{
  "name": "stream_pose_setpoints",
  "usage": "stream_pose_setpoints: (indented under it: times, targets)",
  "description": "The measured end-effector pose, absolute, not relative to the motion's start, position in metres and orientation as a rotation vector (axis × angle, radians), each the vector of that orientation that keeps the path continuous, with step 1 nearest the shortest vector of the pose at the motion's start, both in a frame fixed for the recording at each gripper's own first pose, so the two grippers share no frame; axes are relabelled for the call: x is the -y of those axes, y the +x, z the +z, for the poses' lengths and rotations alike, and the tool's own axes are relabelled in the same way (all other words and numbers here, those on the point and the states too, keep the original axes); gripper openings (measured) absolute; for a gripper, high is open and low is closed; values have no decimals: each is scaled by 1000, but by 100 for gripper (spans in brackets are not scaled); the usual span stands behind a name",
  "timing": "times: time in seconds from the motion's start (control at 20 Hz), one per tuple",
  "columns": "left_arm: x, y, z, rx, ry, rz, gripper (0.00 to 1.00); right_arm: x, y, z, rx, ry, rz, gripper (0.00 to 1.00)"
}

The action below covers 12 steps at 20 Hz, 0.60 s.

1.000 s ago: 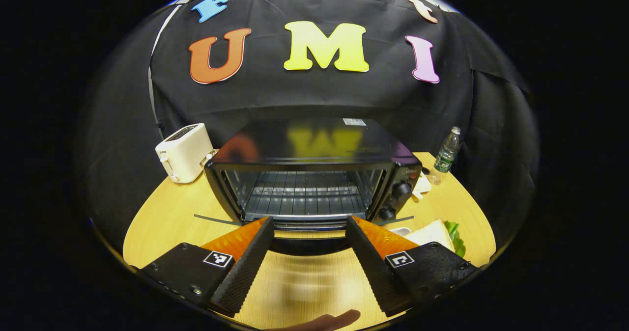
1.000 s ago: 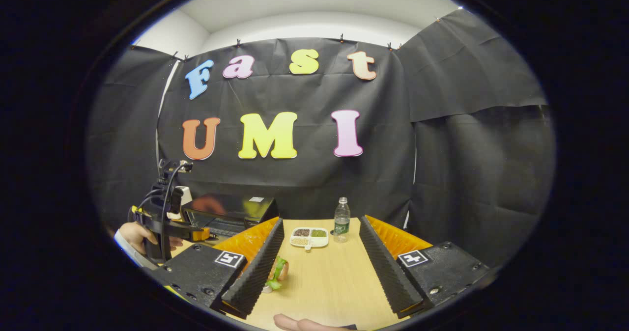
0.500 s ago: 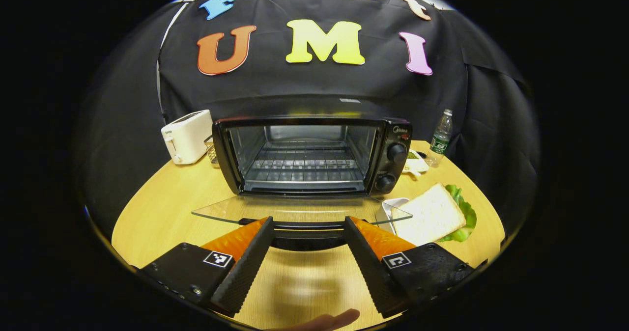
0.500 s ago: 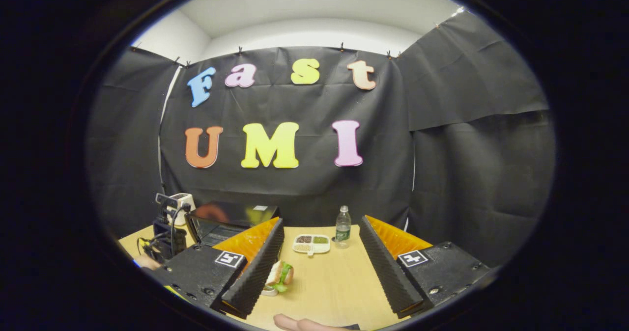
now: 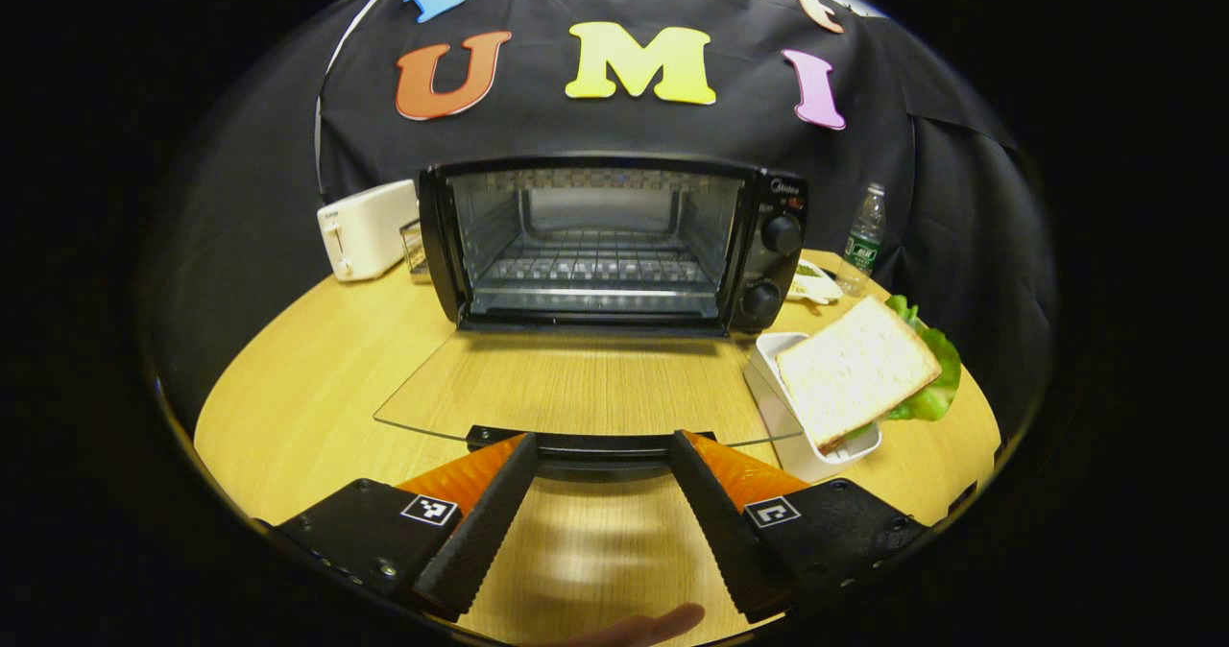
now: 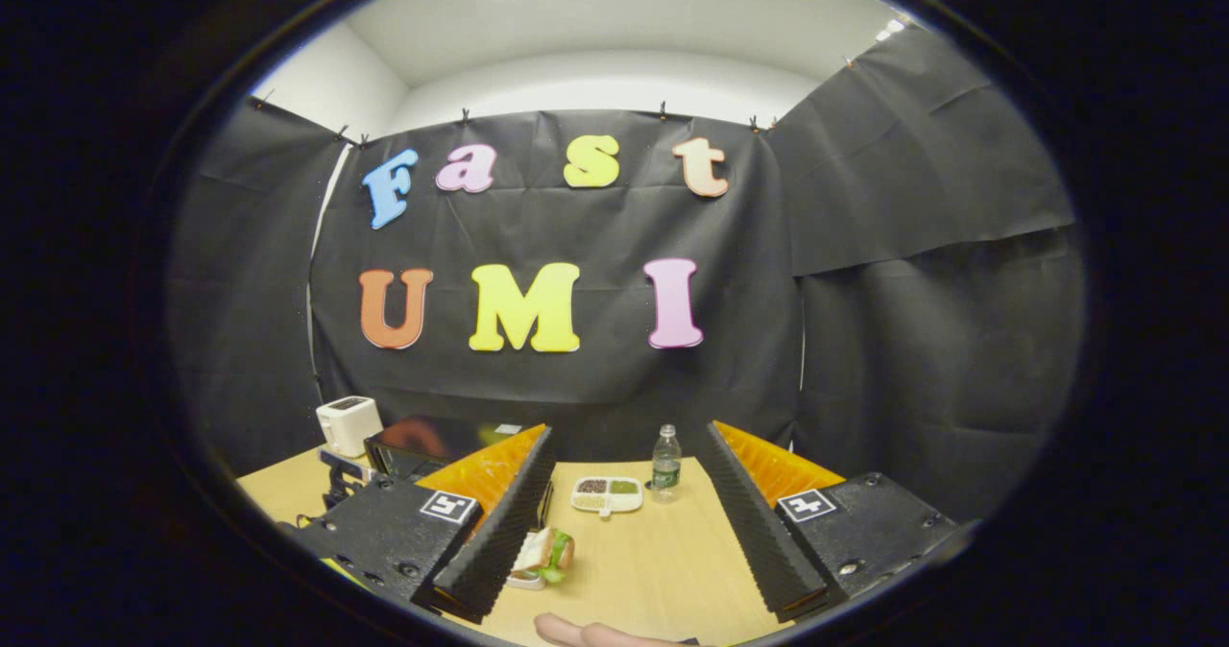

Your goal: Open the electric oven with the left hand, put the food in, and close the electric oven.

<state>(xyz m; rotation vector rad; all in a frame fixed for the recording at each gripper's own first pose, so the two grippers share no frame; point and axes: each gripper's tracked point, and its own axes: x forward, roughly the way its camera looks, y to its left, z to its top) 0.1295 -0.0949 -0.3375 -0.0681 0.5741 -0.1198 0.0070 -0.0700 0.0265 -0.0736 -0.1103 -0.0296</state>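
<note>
The black electric oven (image 5: 614,244) stands at the back of the round wooden table with its chamber and wire rack exposed. Its glass door (image 5: 586,383) lies flat, fully down, toward me. The door's black handle (image 5: 595,455) runs across the tips of my left gripper (image 5: 600,439), whose jaws stand wide open. A sandwich of white bread and lettuce (image 5: 855,369) rests in a white dish (image 5: 783,426) right of the door. My right gripper (image 6: 629,431) hovers open above the table with nothing in it; the sandwich (image 6: 545,551) lies beside its left finger, the oven (image 6: 432,441) beyond.
A white toaster (image 5: 370,227) sits left of the oven. A water bottle (image 5: 864,239) and a small divided snack tray (image 6: 607,493) stand at the back right. A person's fingertip (image 5: 653,623) shows at the bottom edge. Bare tabletop (image 5: 307,378) lies left of the door.
The oven door has swung from partly open down to flat, with my left gripper dropping along with its handle. The right gripper's view has tipped slightly upward.
</note>
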Motion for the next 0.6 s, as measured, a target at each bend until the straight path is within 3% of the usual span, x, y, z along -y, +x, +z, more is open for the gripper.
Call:
stream_pose_setpoints:
  times: [0.35,0.6]
  targets:
    - [97,131,-332,-508,-68,-120,93,69,8,19,98,-76,-33,99]
    - [82,113,-268,-361,15,-102,93,69,25,13,51,-72,-19,99]
